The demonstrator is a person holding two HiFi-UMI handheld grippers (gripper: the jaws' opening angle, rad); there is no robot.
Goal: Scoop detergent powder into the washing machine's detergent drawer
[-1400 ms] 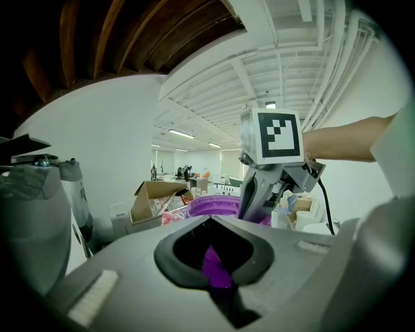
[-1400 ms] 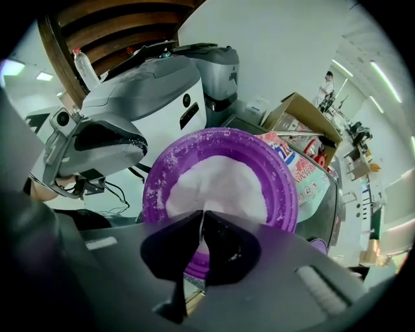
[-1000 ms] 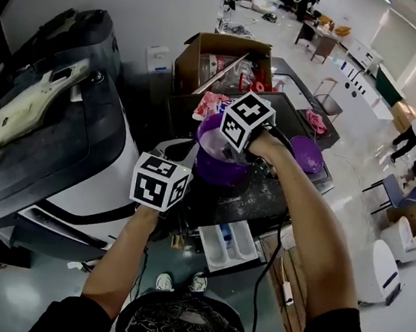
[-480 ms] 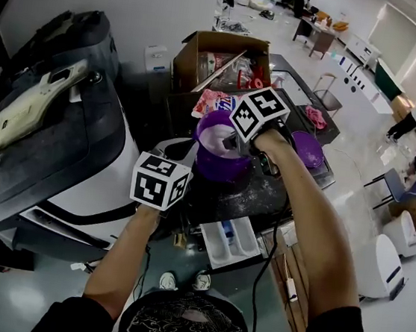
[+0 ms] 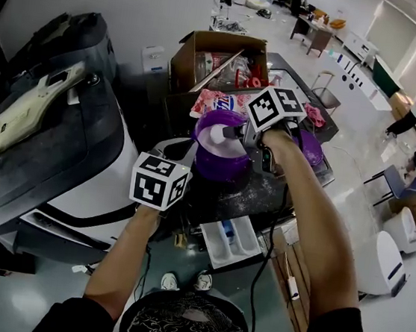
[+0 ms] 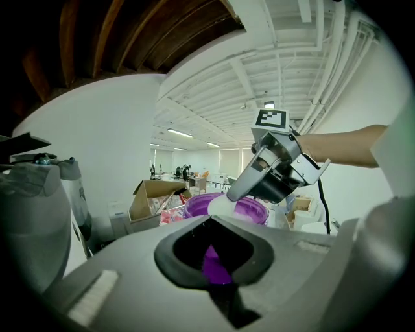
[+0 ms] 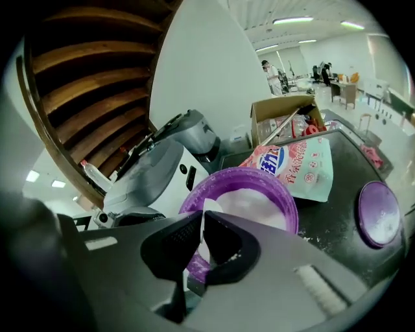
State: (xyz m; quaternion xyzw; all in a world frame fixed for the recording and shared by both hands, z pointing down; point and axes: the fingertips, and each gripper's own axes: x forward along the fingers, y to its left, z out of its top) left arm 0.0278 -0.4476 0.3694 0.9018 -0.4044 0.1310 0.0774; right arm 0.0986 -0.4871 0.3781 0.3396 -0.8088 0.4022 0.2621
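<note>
A purple bowl (image 5: 220,155) of white detergent powder (image 7: 249,204) stands on the dark washing machine top (image 5: 271,199). My left gripper (image 5: 186,157) is shut on the bowl's near wall, and purple shows between its jaws (image 6: 217,260). My right gripper (image 5: 240,133) is shut on the thin handle of a white scoop (image 7: 202,224). The scoop (image 6: 224,204) hangs over the bowl's rim with powder in it. The white detergent drawer (image 5: 229,241) stands pulled open below the bowl, toward me.
A pink detergent bag (image 5: 219,103) lies behind the bowl, and the purple lid (image 5: 309,153) lies to its right. An open cardboard box (image 5: 217,61) stands further back. A grey and white machine (image 5: 53,142) fills the left. Spilled powder dusts the top by the bowl.
My right gripper has risen and drawn back to the right, lifting the scoop out of the powder. The left gripper and the bowl have stayed put.
</note>
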